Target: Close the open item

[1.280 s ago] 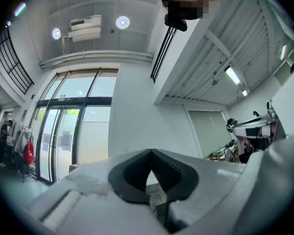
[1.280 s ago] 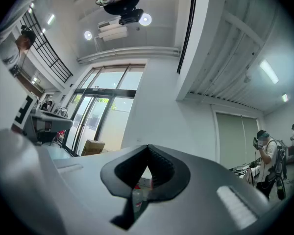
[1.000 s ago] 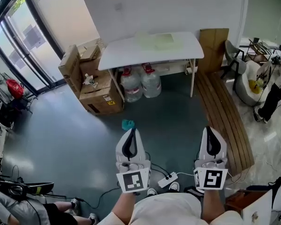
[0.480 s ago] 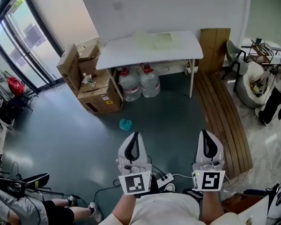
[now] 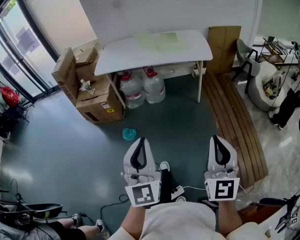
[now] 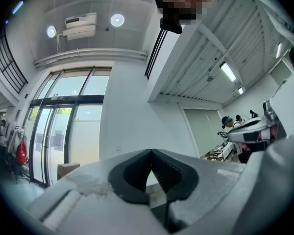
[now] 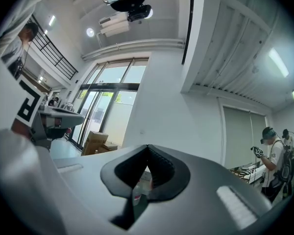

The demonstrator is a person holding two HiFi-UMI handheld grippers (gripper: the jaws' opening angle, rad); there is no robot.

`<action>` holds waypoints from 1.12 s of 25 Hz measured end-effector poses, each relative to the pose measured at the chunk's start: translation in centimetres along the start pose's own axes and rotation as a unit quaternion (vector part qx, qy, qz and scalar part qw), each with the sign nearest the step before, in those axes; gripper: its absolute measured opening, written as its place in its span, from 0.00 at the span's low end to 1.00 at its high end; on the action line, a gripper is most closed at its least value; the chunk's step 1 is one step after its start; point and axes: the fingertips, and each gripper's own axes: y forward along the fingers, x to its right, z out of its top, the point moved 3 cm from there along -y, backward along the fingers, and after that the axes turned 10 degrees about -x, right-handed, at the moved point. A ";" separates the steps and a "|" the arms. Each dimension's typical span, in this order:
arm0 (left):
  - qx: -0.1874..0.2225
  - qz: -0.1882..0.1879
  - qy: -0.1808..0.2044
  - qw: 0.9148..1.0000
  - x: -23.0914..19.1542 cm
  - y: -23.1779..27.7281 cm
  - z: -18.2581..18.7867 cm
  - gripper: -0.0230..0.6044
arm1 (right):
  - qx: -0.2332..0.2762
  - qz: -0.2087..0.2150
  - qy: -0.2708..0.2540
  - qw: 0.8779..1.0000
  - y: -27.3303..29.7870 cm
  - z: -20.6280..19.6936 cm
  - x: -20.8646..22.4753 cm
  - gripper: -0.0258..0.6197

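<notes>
We record the left gripper (image 5: 140, 145) and right gripper (image 5: 216, 141) held side by side close before the body, pointing forward, each with jaws together and nothing between them. The open cardboard box (image 5: 92, 98) stands on the grey-green floor (image 5: 55, 149) at the left end of the white table (image 5: 140, 59), well apart from both. Two water jugs (image 5: 142, 88) stand beneath the table. A small teal object (image 5: 129, 133) lies near the left gripper, and wooden slats (image 5: 235, 119) lie to the right.
</notes>
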 end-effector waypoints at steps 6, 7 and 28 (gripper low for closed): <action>0.016 -0.003 -0.021 1.000 -3.0 7.2 -0.1 0.04 | -0.008 -0.007 -0.015 1.000 6.8 0.5 0.0 0.04; 0.017 -0.004 -0.019 1.000 -3.6 8.3 -0.1 0.04 | -0.011 -0.008 -0.016 1.000 8.1 0.5 0.0 0.04; -0.025 -0.035 -0.026 0.999 -15.8 30.1 -3.5 0.04 | -0.050 -0.024 0.000 0.998 33.5 2.3 -2.5 0.04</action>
